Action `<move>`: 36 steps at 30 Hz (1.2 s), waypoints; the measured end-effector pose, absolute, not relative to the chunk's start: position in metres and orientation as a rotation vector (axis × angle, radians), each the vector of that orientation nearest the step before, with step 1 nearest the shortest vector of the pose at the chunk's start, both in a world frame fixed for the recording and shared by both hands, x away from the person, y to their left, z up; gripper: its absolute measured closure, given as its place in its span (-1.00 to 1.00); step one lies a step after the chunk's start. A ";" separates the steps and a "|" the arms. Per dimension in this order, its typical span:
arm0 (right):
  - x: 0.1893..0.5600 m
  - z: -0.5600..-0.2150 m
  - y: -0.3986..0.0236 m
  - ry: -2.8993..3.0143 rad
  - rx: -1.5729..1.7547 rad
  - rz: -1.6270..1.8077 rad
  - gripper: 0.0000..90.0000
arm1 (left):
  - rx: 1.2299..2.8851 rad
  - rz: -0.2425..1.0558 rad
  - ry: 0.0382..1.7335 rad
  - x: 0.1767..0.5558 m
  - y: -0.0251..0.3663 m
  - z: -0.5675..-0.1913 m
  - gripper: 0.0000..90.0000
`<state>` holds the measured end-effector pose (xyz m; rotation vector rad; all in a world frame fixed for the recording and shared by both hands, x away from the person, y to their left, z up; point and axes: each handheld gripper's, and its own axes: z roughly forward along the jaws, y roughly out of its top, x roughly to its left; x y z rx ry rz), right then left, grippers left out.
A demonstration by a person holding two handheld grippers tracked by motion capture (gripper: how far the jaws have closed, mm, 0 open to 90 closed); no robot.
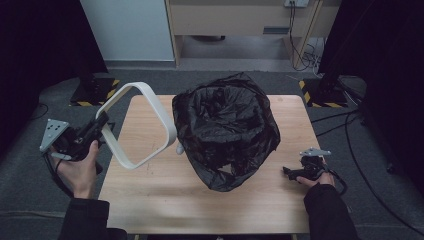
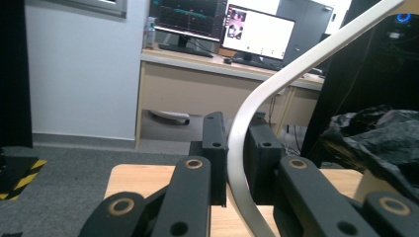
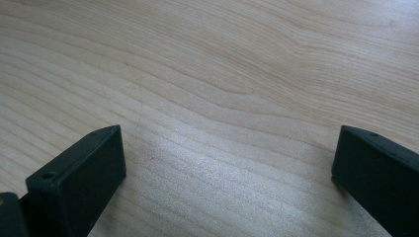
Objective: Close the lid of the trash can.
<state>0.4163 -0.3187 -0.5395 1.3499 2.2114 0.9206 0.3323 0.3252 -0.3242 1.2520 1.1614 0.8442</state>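
A white square ring frame [image 1: 145, 125] with rounded corners hangs tilted over the table's left side. My left gripper [image 1: 102, 121] is shut on its left edge; in the left gripper view the white band [image 2: 257, 108] runs up between the two black jaws, which press on it. A bin wrapped in a crumpled black plastic bag [image 1: 225, 135] stands in the middle of the wooden table [image 1: 165, 200]. My right gripper [image 1: 290, 172] rests low at the table's right edge, and its jaws [image 3: 227, 168] stand wide apart over bare wood with nothing between them.
The table's left edge lies just under the held frame. Behind the table are a grey floor, a white panel [image 1: 130, 30] and a wooden desk [image 1: 240, 20] with cables. Monitors [image 2: 257, 32] show on that desk.
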 end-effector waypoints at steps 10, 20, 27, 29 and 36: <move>0.417 -0.539 -0.318 2.208 1.351 0.916 -0.99 | 1.293 0.823 1.109 0.341 0.302 -0.313 0.79; 0.417 -0.539 -0.317 2.207 1.354 0.915 -0.99 | 1.306 0.787 1.064 0.358 0.276 -0.294 0.80; 0.417 -0.539 -0.317 2.207 1.354 0.915 -0.99 | 1.320 0.757 1.036 0.369 0.256 -0.279 0.80; 0.417 -0.539 -0.317 2.206 1.355 0.916 -0.99 | 1.327 0.752 1.028 0.373 0.250 -0.276 0.80; 0.417 -0.539 -0.317 2.206 1.356 0.918 -0.99 | 1.338 0.724 1.014 0.384 0.230 -0.269 0.80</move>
